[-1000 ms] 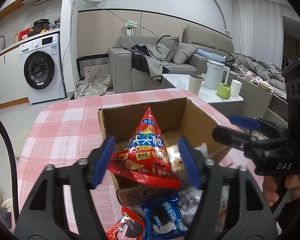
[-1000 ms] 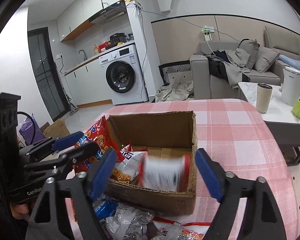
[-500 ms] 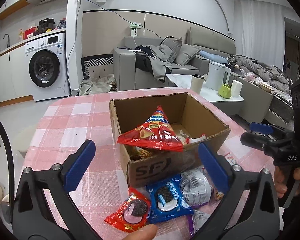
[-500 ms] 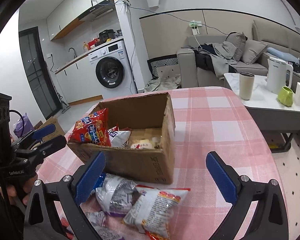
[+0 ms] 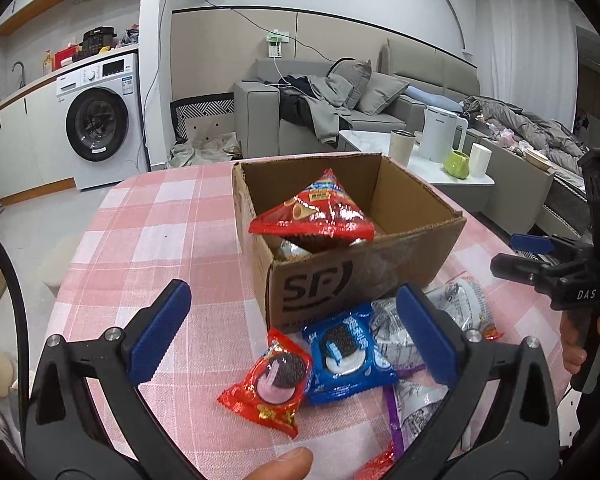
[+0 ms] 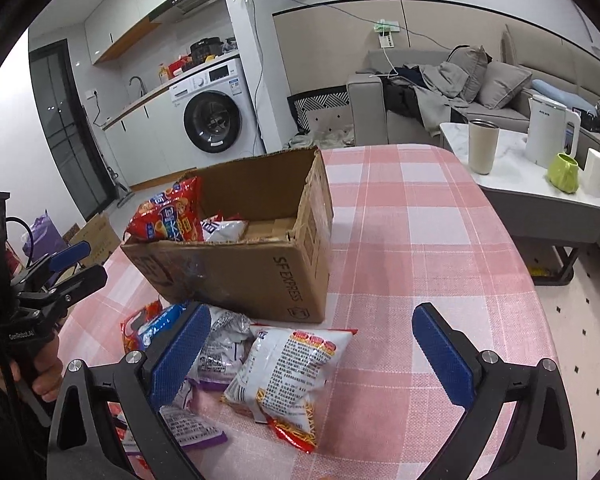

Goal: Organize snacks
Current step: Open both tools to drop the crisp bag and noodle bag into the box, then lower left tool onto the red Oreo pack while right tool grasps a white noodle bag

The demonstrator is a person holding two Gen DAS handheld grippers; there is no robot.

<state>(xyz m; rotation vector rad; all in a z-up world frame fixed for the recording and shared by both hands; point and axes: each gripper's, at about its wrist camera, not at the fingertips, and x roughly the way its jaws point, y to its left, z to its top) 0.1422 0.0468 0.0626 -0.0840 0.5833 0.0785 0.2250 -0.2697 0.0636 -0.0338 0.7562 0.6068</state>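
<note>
From the left wrist, the left gripper (image 5: 292, 328) hangs spread wide and empty over a red cookie packet (image 5: 267, 382) and a blue cookie packet (image 5: 346, 354) on the checked tablecloth (image 5: 148, 240). The cardboard box (image 5: 352, 272) stands just behind, a red triangular crisp bag (image 5: 314, 216) propped on what lies inside; the snacks beneath it are mostly hidden.

From the right wrist, the right gripper (image 6: 314, 344) is likewise released, holding nothing, above a white noodle-snack bag (image 6: 290, 372). Silvery packets (image 6: 220, 344) beside it are partly covered by the left finger, possibly three.
</note>
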